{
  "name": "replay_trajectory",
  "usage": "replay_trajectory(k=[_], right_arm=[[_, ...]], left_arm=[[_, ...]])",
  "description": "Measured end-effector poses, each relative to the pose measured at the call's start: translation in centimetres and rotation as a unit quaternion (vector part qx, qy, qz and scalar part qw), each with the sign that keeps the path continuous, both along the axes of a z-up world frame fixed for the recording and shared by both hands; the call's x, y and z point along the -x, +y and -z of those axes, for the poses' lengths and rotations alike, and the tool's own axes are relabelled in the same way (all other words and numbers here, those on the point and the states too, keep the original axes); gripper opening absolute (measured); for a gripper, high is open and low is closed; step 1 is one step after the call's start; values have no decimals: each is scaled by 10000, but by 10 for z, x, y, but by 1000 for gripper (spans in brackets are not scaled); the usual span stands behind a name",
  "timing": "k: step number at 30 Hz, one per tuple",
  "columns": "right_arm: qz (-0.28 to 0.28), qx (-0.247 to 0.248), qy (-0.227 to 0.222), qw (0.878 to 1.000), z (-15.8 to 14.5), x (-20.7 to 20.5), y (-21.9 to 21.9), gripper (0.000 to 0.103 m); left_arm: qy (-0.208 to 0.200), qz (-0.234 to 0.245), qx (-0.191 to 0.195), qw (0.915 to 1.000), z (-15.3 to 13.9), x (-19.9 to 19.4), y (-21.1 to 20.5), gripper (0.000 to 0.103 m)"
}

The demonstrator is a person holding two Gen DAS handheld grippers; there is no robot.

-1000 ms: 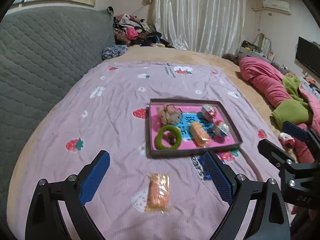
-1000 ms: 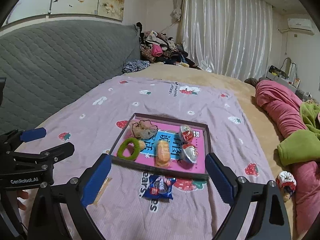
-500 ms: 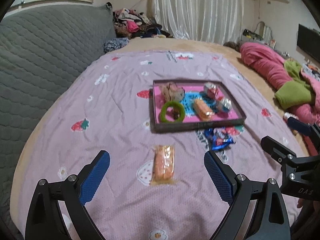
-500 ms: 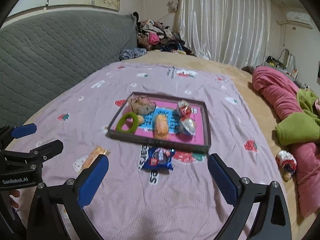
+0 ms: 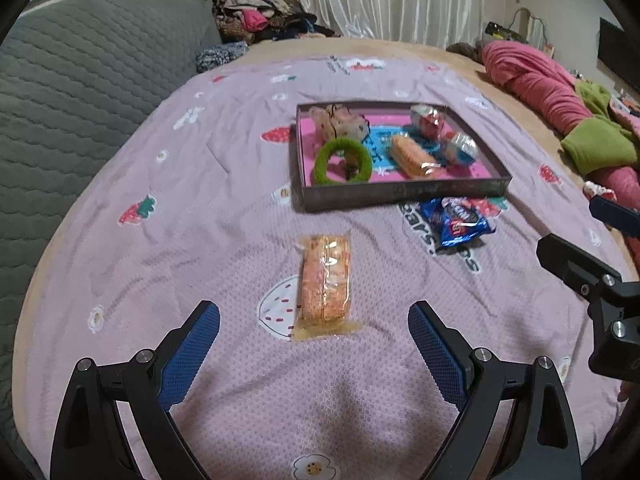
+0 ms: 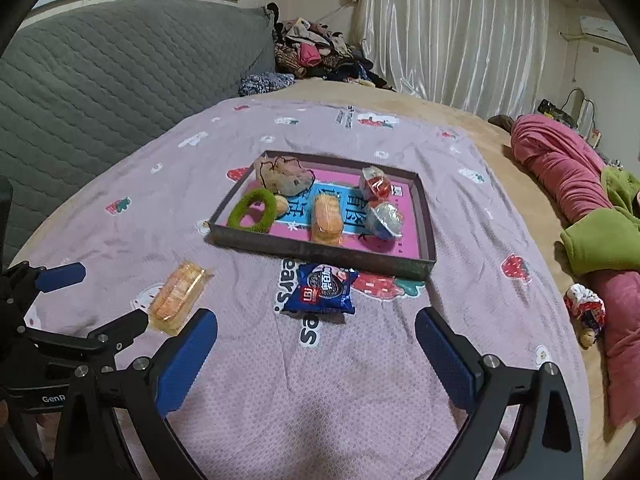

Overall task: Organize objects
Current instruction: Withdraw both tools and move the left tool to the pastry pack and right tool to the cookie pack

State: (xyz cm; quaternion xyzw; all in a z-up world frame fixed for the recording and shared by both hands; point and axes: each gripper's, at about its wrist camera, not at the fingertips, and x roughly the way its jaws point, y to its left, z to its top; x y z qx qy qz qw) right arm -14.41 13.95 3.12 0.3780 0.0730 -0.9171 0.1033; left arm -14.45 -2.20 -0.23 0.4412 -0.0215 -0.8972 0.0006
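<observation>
A shallow dark tray [image 5: 400, 192] [image 6: 320, 254] with a pink floor lies on the lilac bedspread. It holds a green ring [image 5: 343, 160], a beige scrunchie [image 5: 338, 125], an orange wrapped cake [image 5: 412, 156] and two foil-wrapped snacks [image 5: 428, 120]. A second orange wrapped cake [image 5: 326, 280] [image 6: 178, 296] lies in front of the tray, just ahead of my open left gripper [image 5: 314, 334]. A blue cookie packet [image 5: 458, 222] [image 6: 324, 288] lies by the tray's near wall, ahead of my open right gripper [image 6: 316, 340]. Neither gripper touches anything.
A grey quilted headboard [image 6: 100, 80] runs along the left. Rolled pink and green blankets [image 6: 580, 200] lie at the right edge, with a small red-and-white fabric item [image 6: 586, 306] beside them. Clothes are piled [image 6: 316, 52] at the far end before the curtains.
Both grippers have sunk toward the bedspread and tipped further down. The orange cake and the blue packet now lie closer ahead of the fingers. The right jaws stand slightly wider.
</observation>
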Motion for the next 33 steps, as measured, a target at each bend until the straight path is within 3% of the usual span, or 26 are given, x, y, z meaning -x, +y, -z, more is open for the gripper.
replay_trajectory(k=[18,29,33], right_arm=[[183,-58,-476,9987,62,73,-4,100],[379,-13,-785,9962,95,116,-7,100],[436,33,-811,9957,101,120,-4,92]], left_arm=[[-392,33,-65,9992,55,56,4,96],[-492,116,-378,9980,74,83,3,96],[-474,128,-470,9977,76,87,1,95]])
